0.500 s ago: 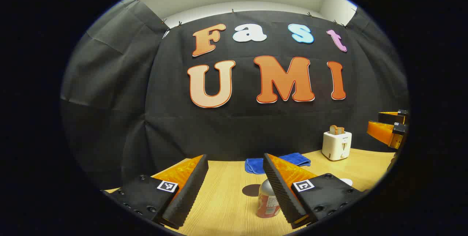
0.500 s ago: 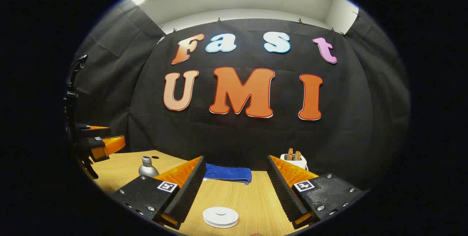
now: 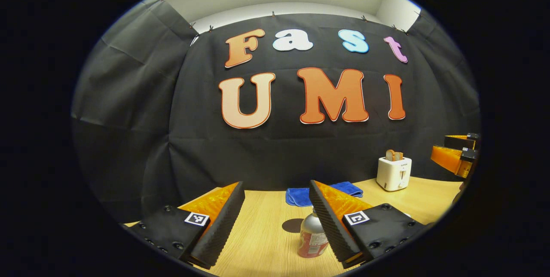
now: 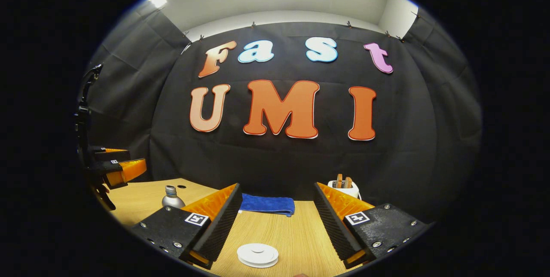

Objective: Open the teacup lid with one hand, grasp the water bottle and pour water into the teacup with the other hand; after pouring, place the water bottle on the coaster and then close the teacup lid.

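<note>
On wooden table (image 3: 266,242), water bottle (image 3: 312,239) stands upright, just beside inner face of left gripper (image 3: 275,221) right finger; contact cannot be told. Left gripper jaws spread wide, nothing held. Dark coaster (image 3: 293,225) lies behind bottle. Right gripper (image 4: 275,221) also spread wide, hovers above white teacup lid (image 4: 257,254), not touching. Blue cloth (image 4: 267,204) and white toaster (image 3: 394,173) sit near back wall.

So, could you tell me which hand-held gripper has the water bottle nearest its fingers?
The left hand-held gripper: the water bottle stands right by its finger.
</note>
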A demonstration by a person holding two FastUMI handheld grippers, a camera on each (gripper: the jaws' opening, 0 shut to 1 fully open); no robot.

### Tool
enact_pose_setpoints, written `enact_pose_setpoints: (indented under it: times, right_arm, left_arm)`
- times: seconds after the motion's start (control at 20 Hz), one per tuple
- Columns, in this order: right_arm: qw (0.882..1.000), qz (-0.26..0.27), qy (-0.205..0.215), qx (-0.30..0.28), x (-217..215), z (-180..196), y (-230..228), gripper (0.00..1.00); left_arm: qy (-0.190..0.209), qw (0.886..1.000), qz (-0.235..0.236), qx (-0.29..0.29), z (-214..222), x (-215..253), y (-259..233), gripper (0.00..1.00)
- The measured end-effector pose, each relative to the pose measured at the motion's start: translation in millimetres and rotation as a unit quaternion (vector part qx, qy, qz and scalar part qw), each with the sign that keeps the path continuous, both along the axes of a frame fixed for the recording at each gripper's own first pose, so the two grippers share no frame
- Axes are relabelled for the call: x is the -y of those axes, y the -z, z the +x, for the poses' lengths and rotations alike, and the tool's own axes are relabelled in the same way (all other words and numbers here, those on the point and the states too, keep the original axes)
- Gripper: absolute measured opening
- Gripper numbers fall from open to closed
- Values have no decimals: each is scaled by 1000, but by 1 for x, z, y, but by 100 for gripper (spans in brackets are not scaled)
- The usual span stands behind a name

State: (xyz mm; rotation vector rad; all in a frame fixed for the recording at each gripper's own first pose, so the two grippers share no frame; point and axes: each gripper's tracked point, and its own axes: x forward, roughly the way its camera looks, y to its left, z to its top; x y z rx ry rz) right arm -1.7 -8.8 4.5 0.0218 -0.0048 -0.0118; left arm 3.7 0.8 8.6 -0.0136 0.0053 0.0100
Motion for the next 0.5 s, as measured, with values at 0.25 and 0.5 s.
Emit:
enact_pose_setpoints:
  times: [0.25,0.5]
  right_arm:
    - [1000,-5,7,-17,7,0,13,99]
    - [1000,-8,14,-19,13,1,15,99]
  left_arm:
    - [-5,1000,-2,3,-1,0,-3,96]
    - [-6,1000,-6,3,-1,-2,-1,98]
